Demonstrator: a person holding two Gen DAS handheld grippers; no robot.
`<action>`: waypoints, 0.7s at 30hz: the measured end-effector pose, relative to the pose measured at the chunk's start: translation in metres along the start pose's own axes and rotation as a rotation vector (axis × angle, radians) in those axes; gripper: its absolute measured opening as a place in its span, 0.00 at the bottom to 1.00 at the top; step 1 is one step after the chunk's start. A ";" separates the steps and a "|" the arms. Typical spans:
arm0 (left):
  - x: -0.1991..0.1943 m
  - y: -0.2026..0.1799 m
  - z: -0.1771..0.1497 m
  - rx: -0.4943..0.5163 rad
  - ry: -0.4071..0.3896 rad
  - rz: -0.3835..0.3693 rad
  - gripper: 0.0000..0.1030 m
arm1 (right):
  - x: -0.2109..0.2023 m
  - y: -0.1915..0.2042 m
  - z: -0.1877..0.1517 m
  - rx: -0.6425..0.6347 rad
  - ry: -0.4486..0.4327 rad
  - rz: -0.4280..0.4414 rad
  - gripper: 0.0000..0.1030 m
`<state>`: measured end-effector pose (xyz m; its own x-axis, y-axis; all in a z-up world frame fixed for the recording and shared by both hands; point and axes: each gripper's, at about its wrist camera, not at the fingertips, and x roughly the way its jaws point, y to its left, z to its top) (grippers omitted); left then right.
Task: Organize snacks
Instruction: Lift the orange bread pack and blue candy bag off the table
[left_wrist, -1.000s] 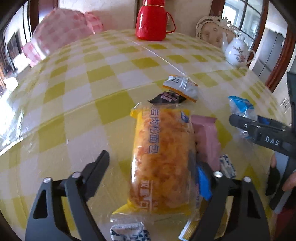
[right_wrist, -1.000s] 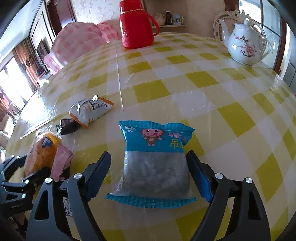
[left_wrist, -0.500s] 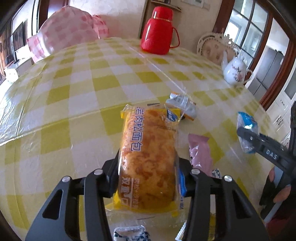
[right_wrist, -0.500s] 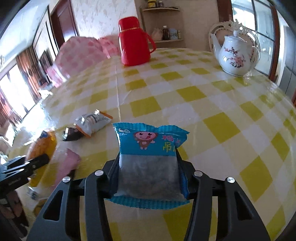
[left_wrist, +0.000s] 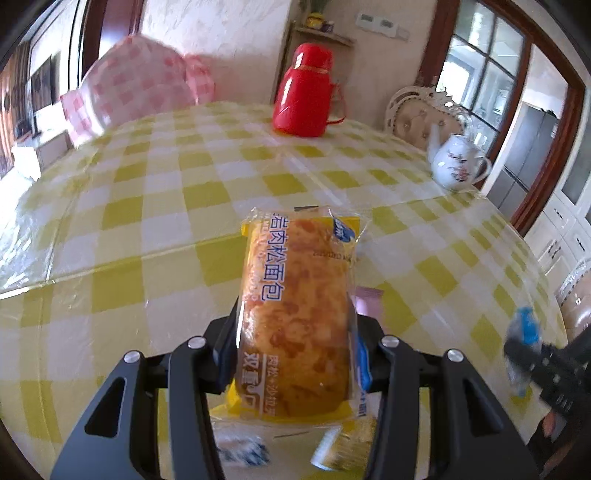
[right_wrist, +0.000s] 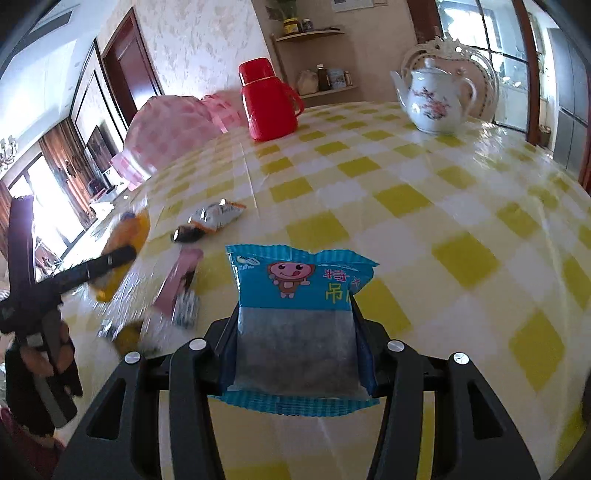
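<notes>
With my left hand-held gripper (left_wrist: 295, 347) clamping the bread (left_wrist: 295, 317) and my right (right_wrist: 295, 339) the blue pack (right_wrist: 297, 314) above the surface (right_wrist: 424, 192), I judge sorting barely begun; several snacks (right_wrist: 218, 214) remain scattered.

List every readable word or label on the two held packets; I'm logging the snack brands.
"肉松面包", in blue down the yellow bread packet in the left gripper.
"双重", lower on the same packet; its small black print is too blurred to read.
"特" and "吊", partly cut off, on the blue packet in the right gripper.
Other wrappers on the table: too blurred.
</notes>
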<state>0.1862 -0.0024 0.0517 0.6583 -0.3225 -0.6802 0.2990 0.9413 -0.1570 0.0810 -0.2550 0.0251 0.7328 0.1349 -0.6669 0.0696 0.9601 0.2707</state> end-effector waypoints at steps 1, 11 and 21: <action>-0.008 -0.009 -0.002 0.019 -0.016 0.001 0.47 | -0.005 0.000 -0.008 -0.002 0.007 0.003 0.48; -0.071 -0.073 -0.049 0.045 -0.108 -0.079 0.47 | -0.035 -0.003 -0.032 0.010 -0.022 0.039 0.48; -0.109 -0.101 -0.114 0.060 -0.101 -0.073 0.47 | -0.068 -0.001 -0.054 0.003 -0.048 0.087 0.48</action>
<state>0.0057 -0.0513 0.0602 0.6984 -0.4011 -0.5927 0.3874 0.9082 -0.1581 -0.0052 -0.2515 0.0325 0.7678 0.2060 -0.6066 0.0060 0.9445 0.3284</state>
